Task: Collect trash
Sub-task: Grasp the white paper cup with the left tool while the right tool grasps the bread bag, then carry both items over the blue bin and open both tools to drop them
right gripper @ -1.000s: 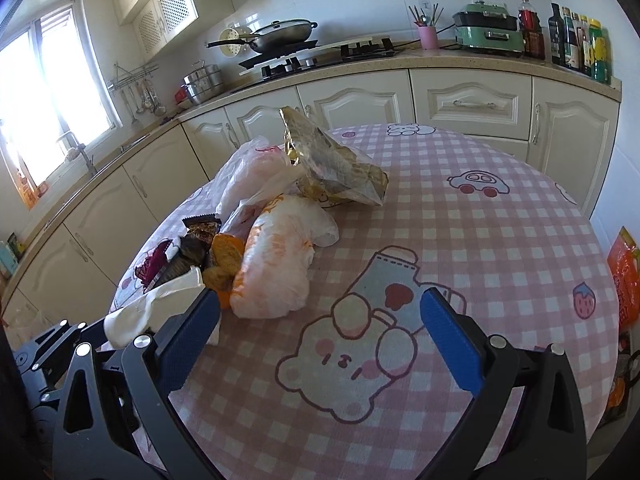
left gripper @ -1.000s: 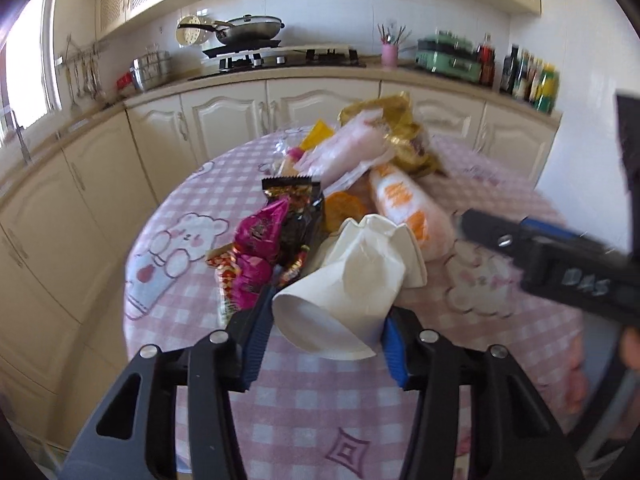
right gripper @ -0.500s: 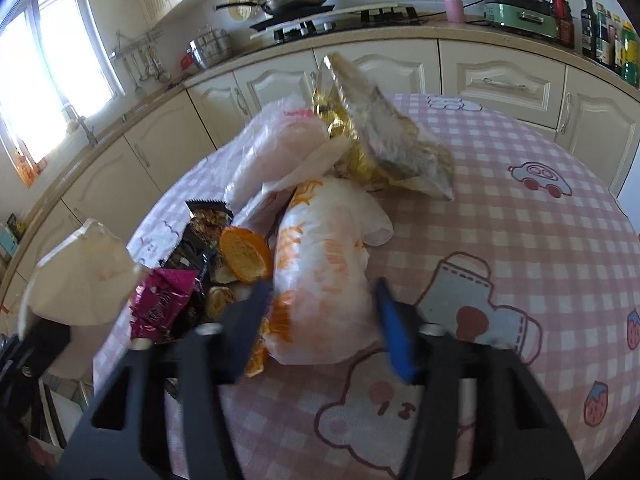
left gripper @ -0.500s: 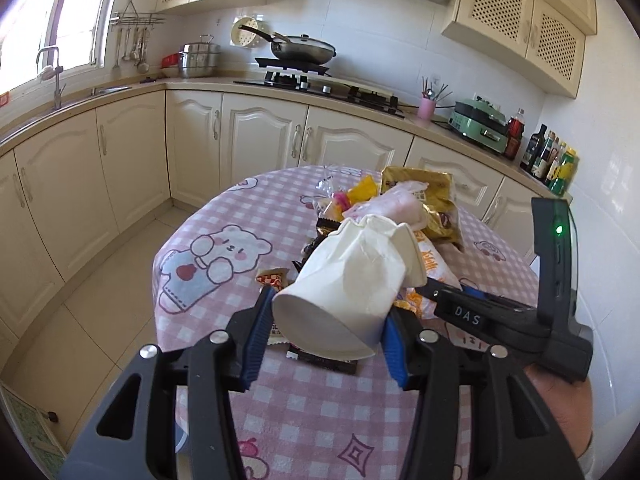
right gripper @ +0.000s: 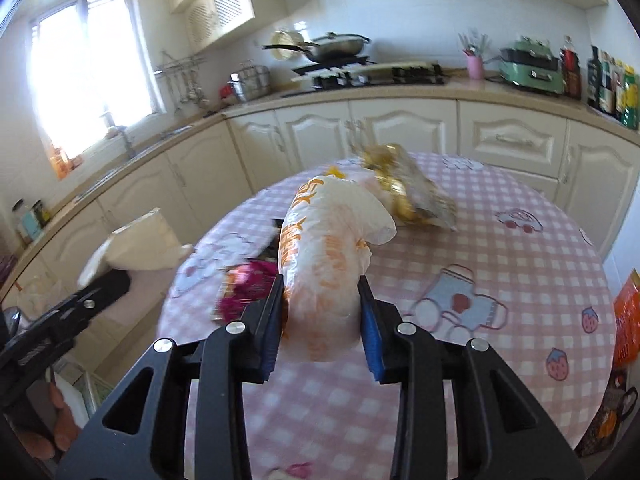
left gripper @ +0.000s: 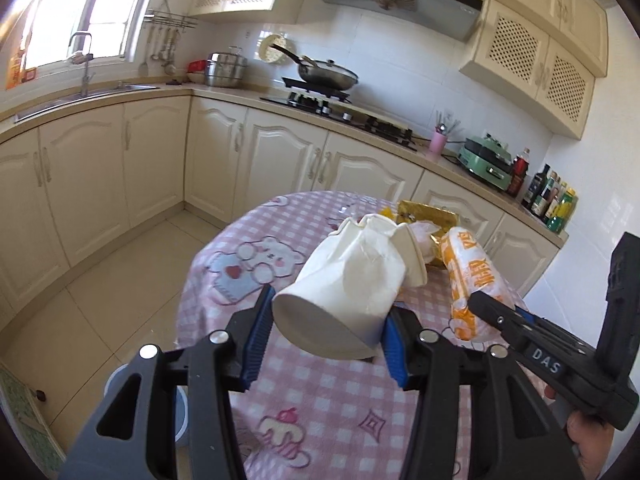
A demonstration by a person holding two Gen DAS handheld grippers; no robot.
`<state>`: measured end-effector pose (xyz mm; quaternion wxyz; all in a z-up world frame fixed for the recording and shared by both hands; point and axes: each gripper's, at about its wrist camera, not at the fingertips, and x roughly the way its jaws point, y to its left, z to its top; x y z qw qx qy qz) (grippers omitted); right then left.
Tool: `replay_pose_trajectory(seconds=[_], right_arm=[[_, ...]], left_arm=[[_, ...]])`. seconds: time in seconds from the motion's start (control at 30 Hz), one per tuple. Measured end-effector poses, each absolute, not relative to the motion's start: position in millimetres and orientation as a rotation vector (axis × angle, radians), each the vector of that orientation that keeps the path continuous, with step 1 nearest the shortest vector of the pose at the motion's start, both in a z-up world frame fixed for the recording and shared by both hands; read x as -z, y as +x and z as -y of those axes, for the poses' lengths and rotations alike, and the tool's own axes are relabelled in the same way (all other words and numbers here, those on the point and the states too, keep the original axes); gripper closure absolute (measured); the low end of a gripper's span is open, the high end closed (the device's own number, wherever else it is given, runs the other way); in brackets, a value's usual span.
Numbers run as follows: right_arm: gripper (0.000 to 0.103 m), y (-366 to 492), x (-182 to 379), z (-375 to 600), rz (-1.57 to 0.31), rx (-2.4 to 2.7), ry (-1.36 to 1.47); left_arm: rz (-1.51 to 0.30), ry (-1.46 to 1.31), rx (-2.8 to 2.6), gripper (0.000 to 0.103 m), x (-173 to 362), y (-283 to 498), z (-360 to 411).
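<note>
A crumpled white paper cup (left gripper: pixel 352 280) lies on its side between the blue pads of my left gripper (left gripper: pixel 326 320), which is shut on it above the table's near edge. In the right wrist view this cup (right gripper: pixel 140 244) shows at the left. My right gripper (right gripper: pixel 322 312) has its jaws closing on a white plastic bag with orange print (right gripper: pixel 328 240); both pads press its lower end, and it hangs above the pink checked tablecloth (right gripper: pixel 480 280). The same bag (left gripper: pixel 476 276) appears right of the cup in the left wrist view.
A gold foil wrapper (right gripper: pixel 408 196) lies behind the bag, and a magenta wrapper (right gripper: pixel 248 296) lies left of it, blurred. A pale blue round container (left gripper: pixel 120 380) stands on the floor by the table. Cream cabinets and a counter ring the room. An orange bag (right gripper: pixel 626 320) sits at the right edge.
My right gripper went from wide open to gripping the white and orange bag and raised it. My left gripper rose and pulled back with the cup, away from the wrapper pile.
</note>
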<state>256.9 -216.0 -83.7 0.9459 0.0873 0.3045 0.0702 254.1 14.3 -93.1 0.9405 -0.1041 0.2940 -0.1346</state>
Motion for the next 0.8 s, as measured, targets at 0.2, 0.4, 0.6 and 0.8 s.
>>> replay_pose_trajectory(seconds=[0.2, 0.4, 0.6, 0.8], right_arm=[[0.071, 261, 79, 125, -0.632, -0.375, 0.107], [0.071, 278, 109, 16, -0.731, -0.594, 0.011], [0.071, 311, 178, -63, -0.922, -0.689, -0.044], [0.071, 340, 255, -103, -1.099, -0.669, -0.084]], left_arm=[[-0.607, -0.262, 0.126, 0.055, 98, 233, -80], [-0.666, -0.320, -0.075, 0.055, 128, 223, -158], [-0.805, -0.360, -0.260, 0.055, 184, 236, -216], [-0.957, -0.387, -0.325, 0.055, 254, 261, -244]])
